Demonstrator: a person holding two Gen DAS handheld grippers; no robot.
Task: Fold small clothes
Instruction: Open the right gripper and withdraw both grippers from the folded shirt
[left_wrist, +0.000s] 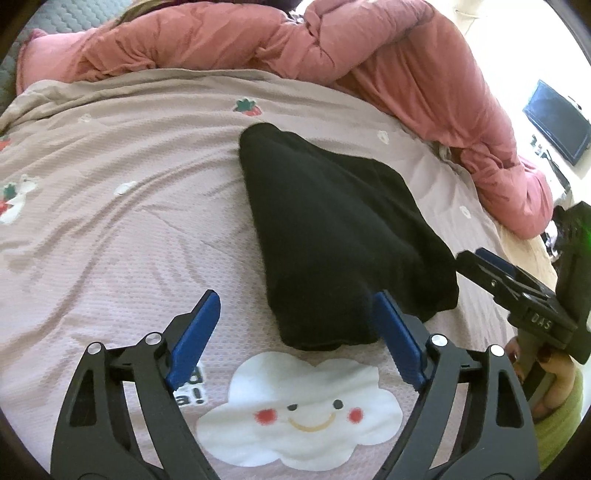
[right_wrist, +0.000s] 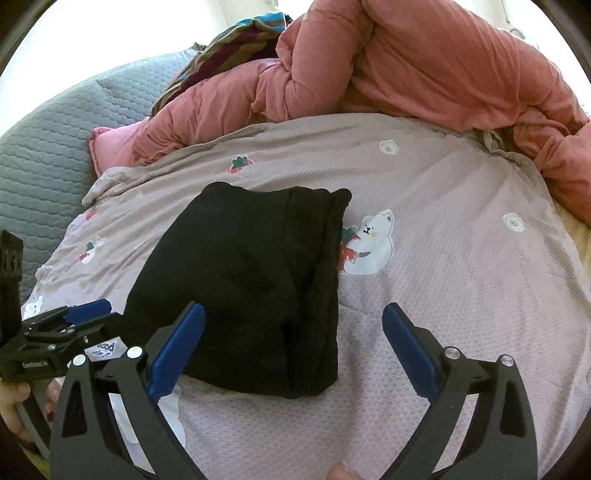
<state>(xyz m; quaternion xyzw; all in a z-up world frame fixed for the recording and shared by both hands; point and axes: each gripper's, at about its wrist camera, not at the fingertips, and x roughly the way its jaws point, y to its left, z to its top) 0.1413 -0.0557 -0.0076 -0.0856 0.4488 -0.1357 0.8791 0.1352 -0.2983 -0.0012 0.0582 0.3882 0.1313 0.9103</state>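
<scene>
Both my left gripper (left_wrist: 293, 317) and right gripper (right_wrist: 293, 332) gape empty beside the black garment (right_wrist: 251, 288); soft, light, floppy, I'd pinch its near hem.

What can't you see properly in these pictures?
- What kind of clothing the black garment is: both views show only a dark folded bundle with its details lost.
- The printed words on the bedspread: the left gripper covers them in the left view, and they are partly hidden in the right view.
- The dark screen: small and near the left view's edge.
</scene>
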